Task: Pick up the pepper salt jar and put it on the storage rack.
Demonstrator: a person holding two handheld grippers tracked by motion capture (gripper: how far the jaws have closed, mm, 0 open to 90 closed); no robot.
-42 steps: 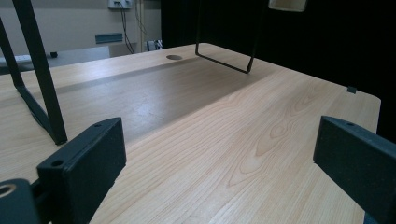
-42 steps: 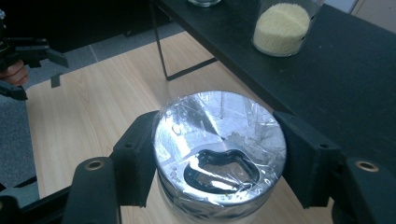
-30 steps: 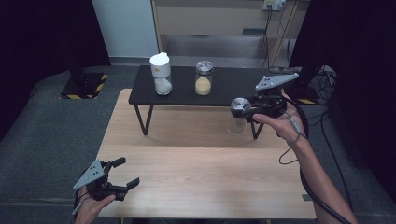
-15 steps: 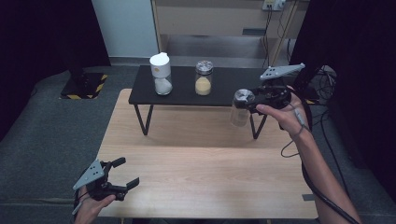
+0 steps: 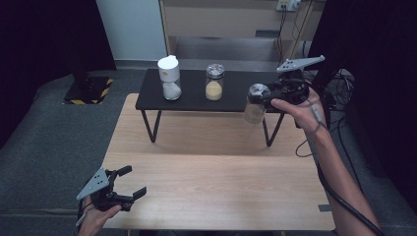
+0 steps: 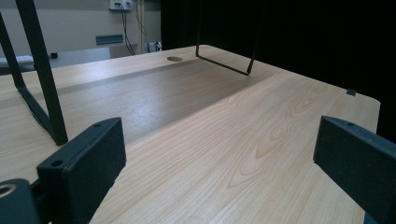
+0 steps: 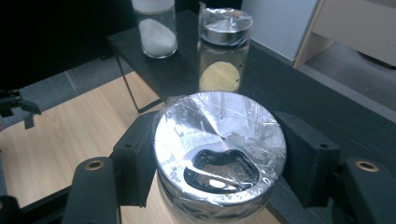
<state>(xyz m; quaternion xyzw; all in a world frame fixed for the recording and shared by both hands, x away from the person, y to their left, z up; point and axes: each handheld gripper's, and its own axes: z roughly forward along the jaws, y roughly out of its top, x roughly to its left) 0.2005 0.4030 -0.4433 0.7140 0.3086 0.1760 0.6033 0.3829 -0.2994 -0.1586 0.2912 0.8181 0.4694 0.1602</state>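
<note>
Right hand-held gripper (image 5: 268,101) clamped on a foil-capped jar (image 5: 255,103) — held aloft at the near right end of the black shelf (image 5: 192,98), not yet set down. Beyond its jaws, two jars already up there: one of yellow powder (image 5: 214,81), one of white (image 5: 169,77). Left hand-held gripper (image 5: 129,187) wide open, empty, low over the bench (image 5: 221,172). Placing left to do — likely the last jar.
</note>
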